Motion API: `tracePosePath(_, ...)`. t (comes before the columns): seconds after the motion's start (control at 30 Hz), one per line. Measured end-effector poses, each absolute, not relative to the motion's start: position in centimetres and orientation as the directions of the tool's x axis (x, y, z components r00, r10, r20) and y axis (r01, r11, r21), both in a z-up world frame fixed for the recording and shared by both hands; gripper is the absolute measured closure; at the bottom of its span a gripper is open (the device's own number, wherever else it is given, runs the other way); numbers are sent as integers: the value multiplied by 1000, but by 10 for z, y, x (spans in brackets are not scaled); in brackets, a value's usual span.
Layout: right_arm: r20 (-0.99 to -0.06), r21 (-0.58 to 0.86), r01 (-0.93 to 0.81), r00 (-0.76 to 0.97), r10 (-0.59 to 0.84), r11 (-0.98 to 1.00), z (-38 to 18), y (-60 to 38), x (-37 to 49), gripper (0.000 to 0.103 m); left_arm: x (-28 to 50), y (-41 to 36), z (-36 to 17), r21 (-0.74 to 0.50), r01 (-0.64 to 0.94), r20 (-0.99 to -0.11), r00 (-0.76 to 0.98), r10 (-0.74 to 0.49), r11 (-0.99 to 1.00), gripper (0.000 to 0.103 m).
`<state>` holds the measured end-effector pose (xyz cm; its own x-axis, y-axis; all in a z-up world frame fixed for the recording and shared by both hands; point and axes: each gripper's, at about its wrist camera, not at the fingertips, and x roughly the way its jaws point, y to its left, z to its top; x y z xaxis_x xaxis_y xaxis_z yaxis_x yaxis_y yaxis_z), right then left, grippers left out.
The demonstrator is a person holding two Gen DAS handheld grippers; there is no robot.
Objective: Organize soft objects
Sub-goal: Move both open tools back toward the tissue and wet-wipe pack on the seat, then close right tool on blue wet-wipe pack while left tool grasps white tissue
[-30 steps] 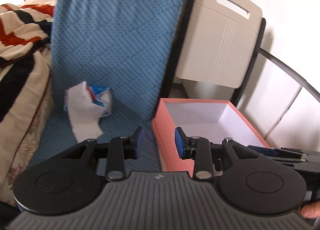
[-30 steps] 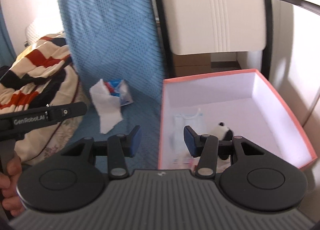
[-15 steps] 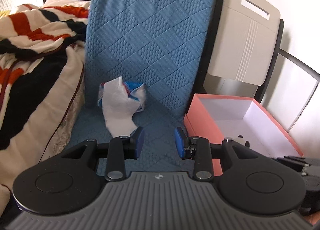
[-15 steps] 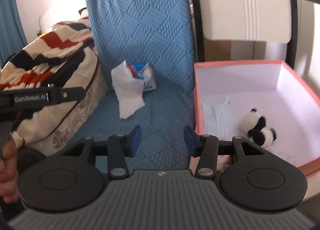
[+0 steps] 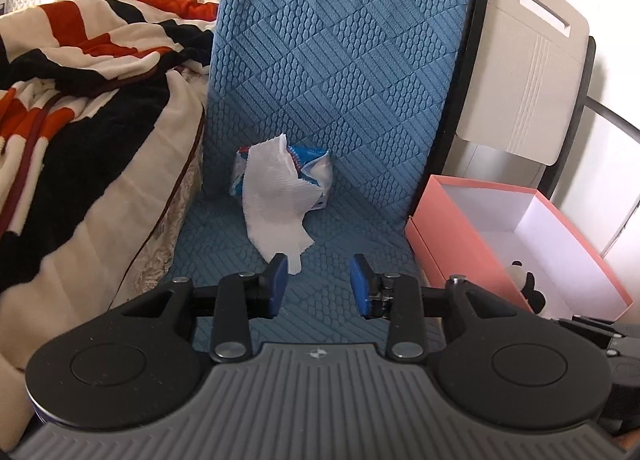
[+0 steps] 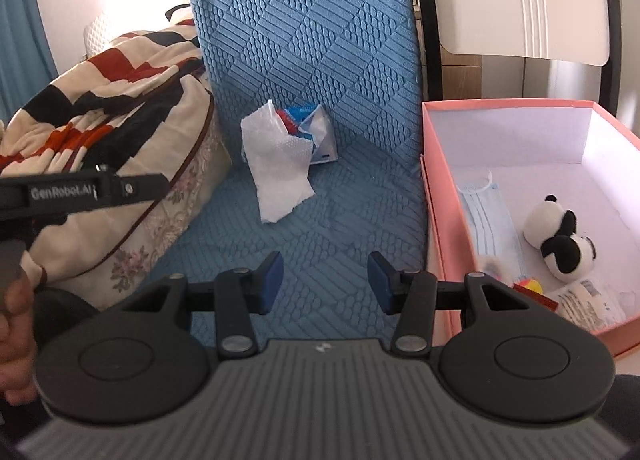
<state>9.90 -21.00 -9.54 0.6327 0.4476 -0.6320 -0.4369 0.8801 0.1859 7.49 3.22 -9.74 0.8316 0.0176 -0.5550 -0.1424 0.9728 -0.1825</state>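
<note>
Swinging away from the pink box (image 5: 452,236) over the last second, the left gripper (image 5: 319,286) now faces the blue seat cushion (image 5: 352,244) squarely, and the right gripper (image 6: 326,278) has turned the same way. That suggests the box drop is finished and the remaining item is next. Both grippers are spread wide and hold nothing. The tissue pack (image 5: 316,169), with a white tissue (image 5: 276,199) trailing out of it, lies ahead of the left gripper and slightly to its left side, the tissue's lower tip just beyond the left finger. From the right gripper it sits farther ahead and left. The box, holding a face mask (image 6: 490,219) and panda plush (image 6: 560,240), lies to the right of both.
</note>
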Motion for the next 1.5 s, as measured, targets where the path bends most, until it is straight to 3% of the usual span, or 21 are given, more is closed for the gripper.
tracePosePath(0.17, -607, 190, -436, 652, 454, 880, -100, -199, 113, 54, 94, 42, -118, -150, -160, -554, 831, 51, 976, 44)
tracePosePath(0.53, -546, 201, -477, 670, 502, 856, -105, -176, 167, 54, 152, 77, -173, -211, -196, -624, 781, 22, 958, 44)
tracePosePath(1.3, -587, 423, -387, 572, 573, 819, -157, -141, 318, 53, 262, 134, -233, -332, -286, -709, 705, -37, 899, 43)
tracePosePath(1.37, -588, 450, -375, 558, 585, 810, -162, -138, 329, 52, 268, 136, -235, -335, -286, -709, 704, -40, 898, 36)
tracePosePath(1.43, -589, 470, -365, 548, 594, 804, -166, -135, 338, 52, 273, 139, -236, -332, -292, -707, 706, -32, 897, 34)
tracePosePath(1.5, -591, 483, -353, 544, 595, 802, -171, -130, 347, 43, 280, 141, -236, -333, -288, -705, 708, -34, 898, 34)
